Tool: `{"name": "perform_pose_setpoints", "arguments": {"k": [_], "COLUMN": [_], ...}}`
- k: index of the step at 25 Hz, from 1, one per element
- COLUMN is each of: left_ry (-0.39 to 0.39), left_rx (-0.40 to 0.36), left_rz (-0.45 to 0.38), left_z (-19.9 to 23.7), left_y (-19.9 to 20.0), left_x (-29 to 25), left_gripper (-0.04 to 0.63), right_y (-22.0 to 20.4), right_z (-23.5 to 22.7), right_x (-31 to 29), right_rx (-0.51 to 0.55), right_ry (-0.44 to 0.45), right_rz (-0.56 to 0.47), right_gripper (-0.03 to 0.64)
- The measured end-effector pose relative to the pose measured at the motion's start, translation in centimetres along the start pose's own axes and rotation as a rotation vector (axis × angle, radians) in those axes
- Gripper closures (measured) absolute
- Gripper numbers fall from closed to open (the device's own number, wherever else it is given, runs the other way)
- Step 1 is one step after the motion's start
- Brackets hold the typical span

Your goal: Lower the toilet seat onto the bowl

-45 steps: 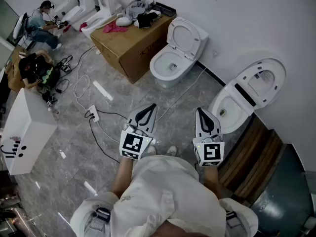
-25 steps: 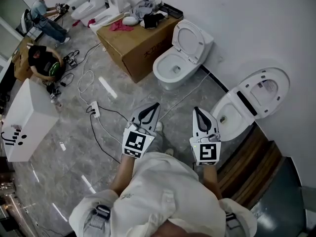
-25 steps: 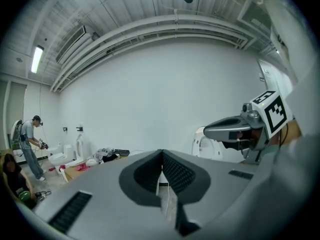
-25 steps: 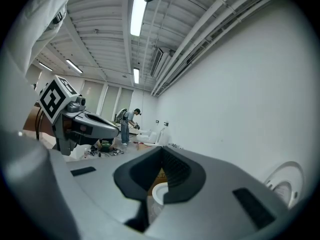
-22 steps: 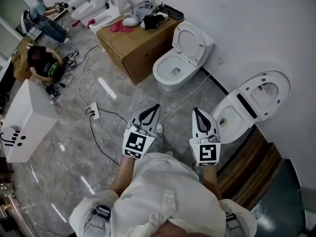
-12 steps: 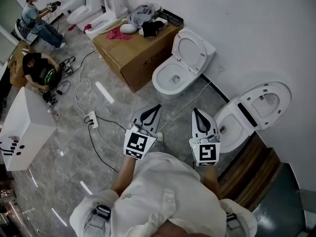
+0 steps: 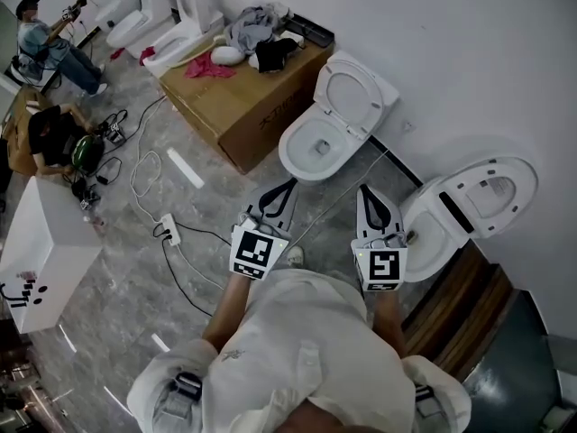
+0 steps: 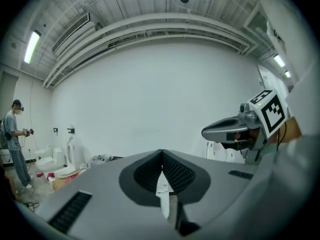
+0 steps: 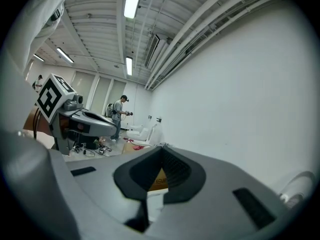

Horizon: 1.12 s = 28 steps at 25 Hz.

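Grey marble floor (image 7: 117, 269) is carrying two toilets along its wall edge; the first toilet seat (image 7: 347, 87), beside the cardboard box (image 7: 248, 106), and the second toilet seat (image 7: 487, 171) are standing raised. The left gripper (image 7: 285, 186) and right gripper (image 7: 366, 189) are hovering clenched and empty, clear of both.

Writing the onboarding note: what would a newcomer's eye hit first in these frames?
Two white toilets stand open against the wall: the middle toilet beside a cardboard box heaped with clothes, the right toilet at the head view's right. In the foreground the left gripper and right gripper, both shut and empty, point toward them.
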State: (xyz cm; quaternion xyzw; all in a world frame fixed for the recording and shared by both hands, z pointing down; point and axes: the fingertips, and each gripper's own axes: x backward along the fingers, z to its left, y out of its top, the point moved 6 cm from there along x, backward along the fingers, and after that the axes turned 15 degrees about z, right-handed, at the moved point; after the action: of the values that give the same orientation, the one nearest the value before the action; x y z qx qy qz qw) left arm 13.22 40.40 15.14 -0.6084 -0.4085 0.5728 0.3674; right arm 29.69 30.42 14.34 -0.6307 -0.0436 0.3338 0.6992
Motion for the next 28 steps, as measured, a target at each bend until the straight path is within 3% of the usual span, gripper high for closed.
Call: {"name": "perform_pose_setpoints", "arguments": {"k": [10, 28], "left_ry": [-0.016, 0.005], "left_rx": [-0.006, 0.033], "left_rz": [-0.005, 0.057], "left_z": [3.7, 9.6], "left_y": [0.4, 2.4], "left_x": [-4.0, -17.1], "left_gripper": [0.581, 0.581], "right_y": [0.5, 1.0], "right_z": [-1.2, -9.4], "right_x": [-4.3, -18.5], "right_rx": [0.004, -0.006], "right_ry": [-0.044, 0.038], "right_rz": [0.037, 0.072], "right_gripper": [0.609, 0.609]}}
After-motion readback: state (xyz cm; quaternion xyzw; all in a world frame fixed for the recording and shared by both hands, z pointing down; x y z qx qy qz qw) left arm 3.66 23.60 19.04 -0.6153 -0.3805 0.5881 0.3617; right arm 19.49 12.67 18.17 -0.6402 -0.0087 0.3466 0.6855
